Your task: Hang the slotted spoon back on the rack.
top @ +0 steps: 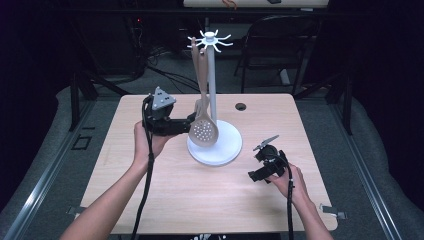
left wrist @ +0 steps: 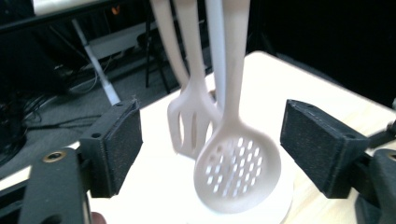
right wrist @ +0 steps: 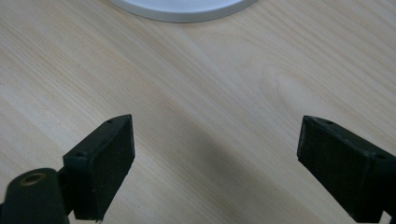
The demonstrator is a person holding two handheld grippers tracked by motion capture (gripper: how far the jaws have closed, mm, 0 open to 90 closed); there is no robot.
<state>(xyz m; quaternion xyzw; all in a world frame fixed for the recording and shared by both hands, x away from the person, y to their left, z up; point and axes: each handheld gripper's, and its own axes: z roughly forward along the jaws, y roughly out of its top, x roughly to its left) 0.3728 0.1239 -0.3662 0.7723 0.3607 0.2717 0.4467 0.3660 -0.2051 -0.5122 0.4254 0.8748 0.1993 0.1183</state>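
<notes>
Two bare forearms reach in from the near edge of the table (top: 165,200), each hand gripping a black two-jaw gripper. The left hand (top: 146,142) holds the left gripper (top: 191,119) raised over the left half of the table, towards the far edge, jaws pointing level towards the centre; in the left gripper view its pads (left wrist: 116,144) stand wide apart, pressing on nothing. The right hand (top: 287,181) rests low near the right edge, with the right gripper (top: 260,162) tilted down at the wood, its jaws likewise spread wide and bare. A cable trails back along each forearm.
</notes>
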